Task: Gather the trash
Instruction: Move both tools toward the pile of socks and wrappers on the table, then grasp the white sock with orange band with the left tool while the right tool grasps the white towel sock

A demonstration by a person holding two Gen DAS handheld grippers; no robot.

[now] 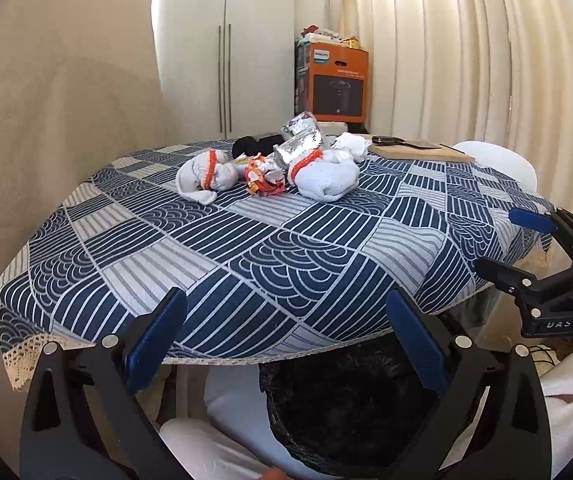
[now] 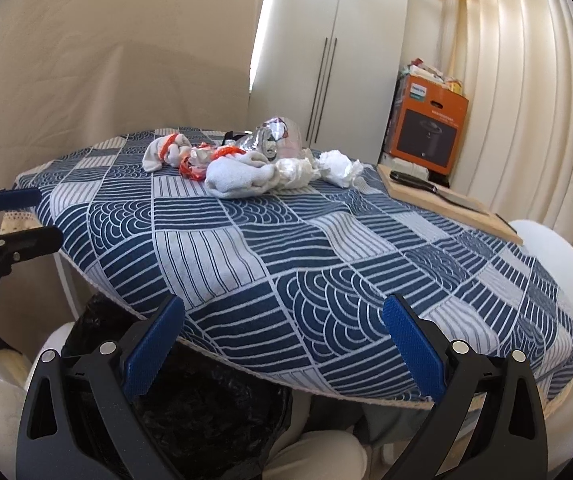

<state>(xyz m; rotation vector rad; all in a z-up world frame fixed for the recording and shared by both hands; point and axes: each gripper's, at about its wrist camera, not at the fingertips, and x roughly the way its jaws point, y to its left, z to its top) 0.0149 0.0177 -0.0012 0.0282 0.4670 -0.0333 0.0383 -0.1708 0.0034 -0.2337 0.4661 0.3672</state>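
A heap of trash lies at the far side of the table: a crumpled orange wrapper [image 1: 264,178] [image 2: 190,168], silver foil wrappers [image 1: 300,144] [image 2: 274,138], a wad of white tissue [image 1: 352,146] [image 2: 338,168] and a clear plastic crumple [image 2: 294,172]. Two white socks with orange bands [image 1: 206,176] [image 1: 326,178] [image 2: 242,178] lie among it. A bin lined with a black bag [image 1: 346,400] [image 2: 206,400] stands under the near table edge. My left gripper [image 1: 286,320] [image 2: 42,216] and right gripper [image 2: 284,324] [image 1: 506,248] hover open and empty at that edge, above the bin.
The table wears a blue and white patterned cloth [image 1: 246,248] [image 2: 286,248]. A wooden cutting board [image 1: 418,148] [image 2: 446,200] with a black-handled knife [image 2: 418,182] sits at the right. A white chair [image 2: 546,256], an orange box [image 1: 334,84] and a cupboard stand behind. A person's light trousers show below.
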